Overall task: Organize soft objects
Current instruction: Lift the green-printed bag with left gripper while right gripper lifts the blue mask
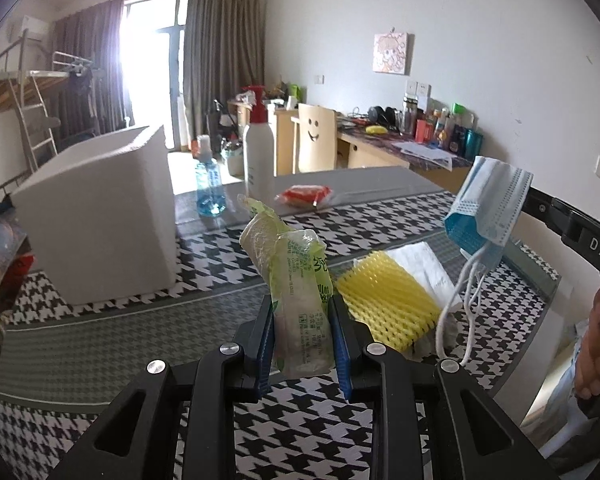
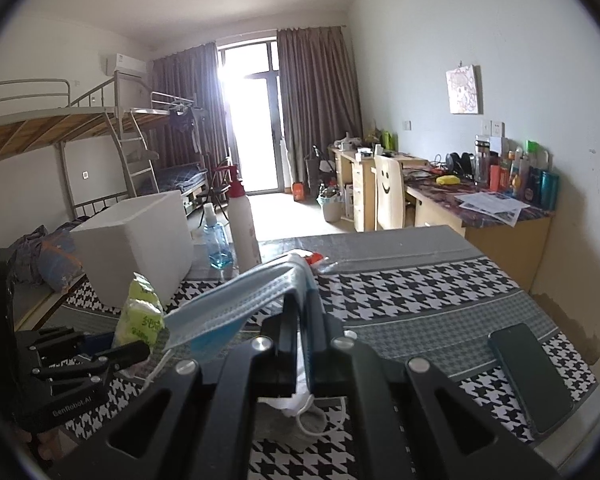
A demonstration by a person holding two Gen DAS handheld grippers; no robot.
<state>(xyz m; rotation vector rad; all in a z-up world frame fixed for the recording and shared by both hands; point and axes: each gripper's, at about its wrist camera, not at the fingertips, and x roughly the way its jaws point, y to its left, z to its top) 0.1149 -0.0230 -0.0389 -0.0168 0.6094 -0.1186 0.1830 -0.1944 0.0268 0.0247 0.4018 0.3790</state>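
Partly, fingers [image 2: 296, 320] hide the mask [image 2: 236, 304].

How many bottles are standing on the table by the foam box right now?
2: a blue spray bottle just right of the white foam box, and a tall white pump bottle beside it. Others may hide behind the box.

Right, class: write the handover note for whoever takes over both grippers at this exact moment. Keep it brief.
Left gripper: shut on the crumpled green-and-clear plastic wrapper, held above the table.
Right gripper: shut on the folded light-blue face mask, also off the table, ear loops dangling.
White foam box: stands at the left on the houndstooth tablecloth; its inside is not visible.
Still lying on the cloth: yellow foam netting sleeve on white tissue paper.
Done: both items picked up. Left: probably drop both in the box, then fetch the rest.
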